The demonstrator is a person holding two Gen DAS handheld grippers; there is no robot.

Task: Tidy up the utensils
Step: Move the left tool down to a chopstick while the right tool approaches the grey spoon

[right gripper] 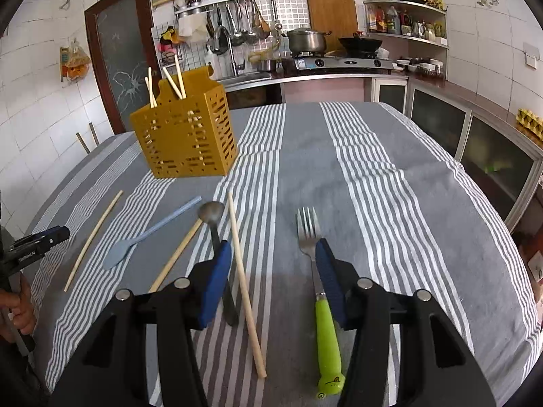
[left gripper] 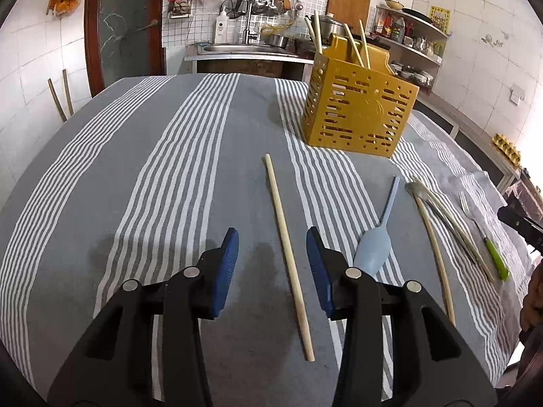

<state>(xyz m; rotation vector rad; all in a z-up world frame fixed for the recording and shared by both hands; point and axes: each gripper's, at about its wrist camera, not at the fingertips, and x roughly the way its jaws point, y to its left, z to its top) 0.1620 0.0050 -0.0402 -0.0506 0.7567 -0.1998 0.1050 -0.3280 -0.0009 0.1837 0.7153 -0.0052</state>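
Note:
A yellow perforated utensil holder [left gripper: 359,115] [right gripper: 186,139] stands on the striped tablecloth with several chopsticks upright in it. My left gripper [left gripper: 272,237] is open above the cloth, with a loose chopstick [left gripper: 288,254] lying between its fingers. A light blue spoon [left gripper: 373,251] [right gripper: 149,234] lies just to its right. My right gripper [right gripper: 273,249] is open and empty. A green-handled fork [right gripper: 319,291] lies by its right finger, a chopstick [right gripper: 246,288] and a dark metal spoon [right gripper: 213,224] by its left finger.
More chopsticks [left gripper: 437,257] [right gripper: 91,237] lie on the grey striped tablecloth [left gripper: 135,176] [right gripper: 390,203]. Behind the table are a sink [left gripper: 244,47], stove [right gripper: 339,62], shelves and cabinets [right gripper: 475,135]. The left gripper also shows at the left edge of the right wrist view [right gripper: 37,240].

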